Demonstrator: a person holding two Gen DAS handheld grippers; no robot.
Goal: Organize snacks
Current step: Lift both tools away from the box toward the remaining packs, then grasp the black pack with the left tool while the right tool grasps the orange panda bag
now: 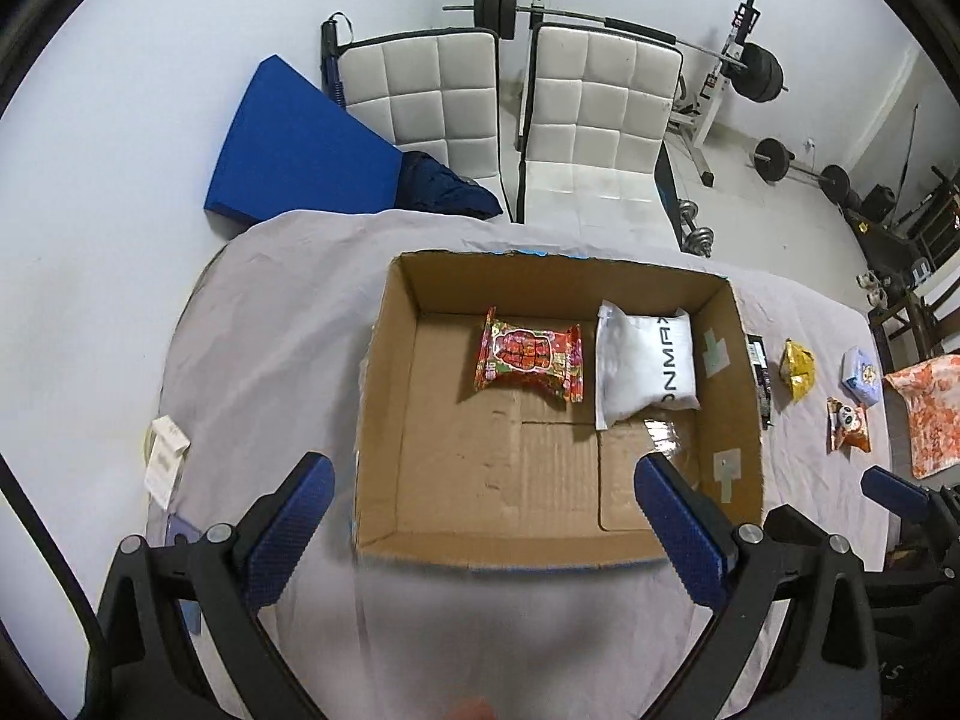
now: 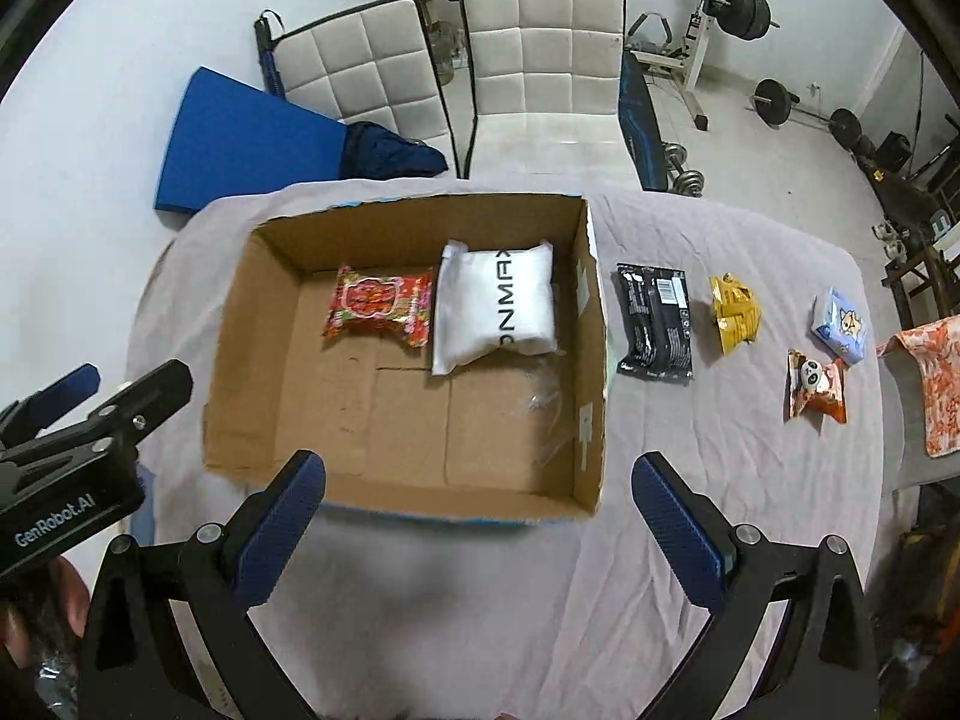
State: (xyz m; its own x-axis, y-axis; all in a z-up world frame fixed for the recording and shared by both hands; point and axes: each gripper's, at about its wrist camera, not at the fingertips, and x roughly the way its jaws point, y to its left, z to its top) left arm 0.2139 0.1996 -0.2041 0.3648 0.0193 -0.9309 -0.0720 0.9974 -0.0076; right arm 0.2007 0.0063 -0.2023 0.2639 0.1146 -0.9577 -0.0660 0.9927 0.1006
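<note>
An open cardboard box (image 1: 384, 420) (image 2: 591, 360) sits on the cloth-covered table. Inside at its far end lie a red snack pack (image 1: 528, 363) (image 2: 379, 306) and a white pouch (image 1: 645, 363) (image 2: 495, 309). To the right of the box lie a black packet (image 2: 655, 321), a yellow packet (image 2: 735, 312) (image 1: 798, 369), a panda snack (image 2: 817, 387) (image 1: 847, 423) and a light blue pack (image 2: 840, 327) (image 1: 862, 375). My left gripper (image 1: 480, 525) hovers open over the box's near edge. My right gripper (image 2: 480, 519) is open and empty above the box's near right corner.
Two white padded chairs (image 1: 570, 120) stand behind the table, with a blue mat (image 1: 300, 144) and weight equipment (image 1: 750, 72) beyond. An orange patterned cloth (image 2: 930, 372) lies at the table's right edge. A white paper slip (image 1: 163, 459) rests at the left edge.
</note>
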